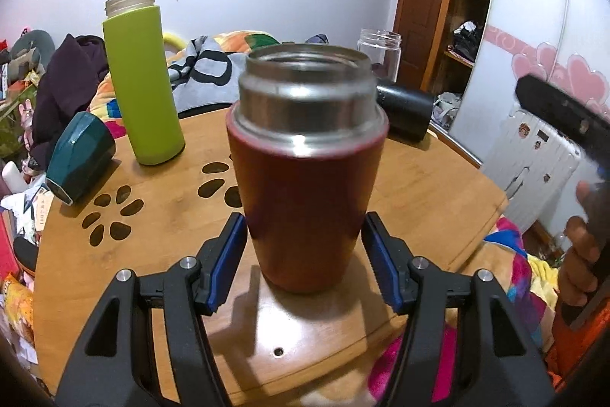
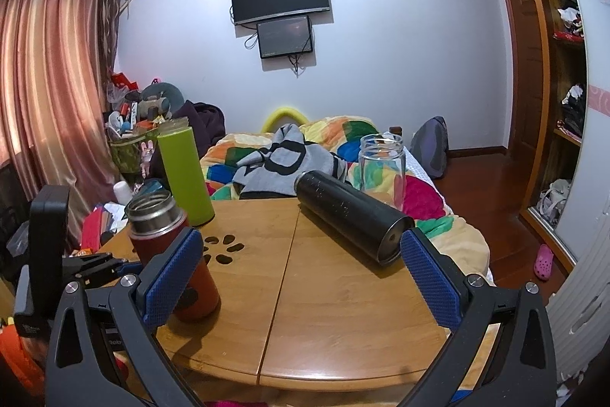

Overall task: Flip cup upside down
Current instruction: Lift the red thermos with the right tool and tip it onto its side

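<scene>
A red cup with a steel open mouth point(image 1: 307, 174) stands upright on the round wooden table point(image 1: 438, 185). My left gripper point(image 1: 303, 254) is open, its blue pads on either side of the cup's lower body, a small gap on each side. In the right wrist view the same cup point(image 2: 167, 246) stands at the table's left, partly behind the left blue pad. My right gripper point(image 2: 301, 277) is open and empty above the table's near middle. The left gripper's black frame point(image 2: 95, 264) shows beside the cup.
A green bottle point(image 1: 143, 82) stands upright at the back left. A teal cup point(image 1: 78, 159) lies on its side at the left edge. A black flask point(image 2: 352, 220) lies on its side at the right. A clear glass jar point(image 2: 381, 166) stands behind it. A bed with colourful bedding lies beyond.
</scene>
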The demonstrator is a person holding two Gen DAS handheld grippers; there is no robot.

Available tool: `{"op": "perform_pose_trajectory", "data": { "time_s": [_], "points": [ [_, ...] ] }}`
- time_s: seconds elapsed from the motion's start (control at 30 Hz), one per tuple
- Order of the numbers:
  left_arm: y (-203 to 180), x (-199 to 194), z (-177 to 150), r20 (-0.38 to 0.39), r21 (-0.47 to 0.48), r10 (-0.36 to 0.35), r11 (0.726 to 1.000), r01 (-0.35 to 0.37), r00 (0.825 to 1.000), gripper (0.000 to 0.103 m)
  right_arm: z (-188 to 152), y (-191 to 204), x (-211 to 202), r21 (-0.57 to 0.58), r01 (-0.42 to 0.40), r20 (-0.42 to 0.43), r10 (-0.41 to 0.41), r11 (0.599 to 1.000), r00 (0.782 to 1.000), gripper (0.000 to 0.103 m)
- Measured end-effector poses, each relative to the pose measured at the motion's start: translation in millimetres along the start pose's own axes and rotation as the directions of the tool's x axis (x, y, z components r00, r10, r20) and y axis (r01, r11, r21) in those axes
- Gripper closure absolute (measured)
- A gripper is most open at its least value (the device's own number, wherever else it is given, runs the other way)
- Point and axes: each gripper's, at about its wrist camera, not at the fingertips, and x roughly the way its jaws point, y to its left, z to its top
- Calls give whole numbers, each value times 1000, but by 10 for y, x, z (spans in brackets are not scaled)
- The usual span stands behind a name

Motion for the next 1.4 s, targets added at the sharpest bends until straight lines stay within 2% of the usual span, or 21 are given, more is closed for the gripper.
{"op": "perform_pose_trajectory", "data": {
  "time_s": [0.07,0.27,0.47,0.6,0.73,0.9,1.1,1.2,1.3,1.33,1.4],
  "points": [
    [1,-102,-47,23,-4,9,1000,-9,1000,33,-60,31,45,-10,-8,-13,8,1000,1000,0],
    [242,-487,-111,104,-78,33,997,-25,994,32,-257,155,284,-21,-97,-79,95,995,992,0],
    [593,-628,-118,140,-147,122,984,-101,983,33,-439,462,573,-55,-250,-155,239,967,959,0],
    [757,-514,-96,128,-168,129,980,-107,983,45,-510,738,753,-132,-274,-187,248,953,951,6],
    [835,-401,-94,120,-174,114,980,-92,986,55,-522,869,978,-150,-280,-249,237,948,939,26],
    [842,-295,-56,118,-181,70,982,-47,991,62,-571,873,1014,-135,-322,-284,275,937,919,43],
    [811,-129,26,101,-172,13,985,5,995,70,-534,799,931,-138,-307,-300,256,942,919,44],
    [766,-60,75,94,-159,-21,987,36,995,74,-493,797,849,-192,-285,-291,223,939,931,44],
    [688,22,113,77,-137,-71,987,81,994,77,-460,816,764,-251,-296,-291,220,922,931,44],
    [667,46,118,72,-131,-70,988,79,995,93,-458,822,748,-267,-294,-292,214,918,932,44],
    [635,131,108,33,-116,-55,991,59,998,97,-460,831,760,-285,-289,-299,202,914,933,44]
  ]
}}
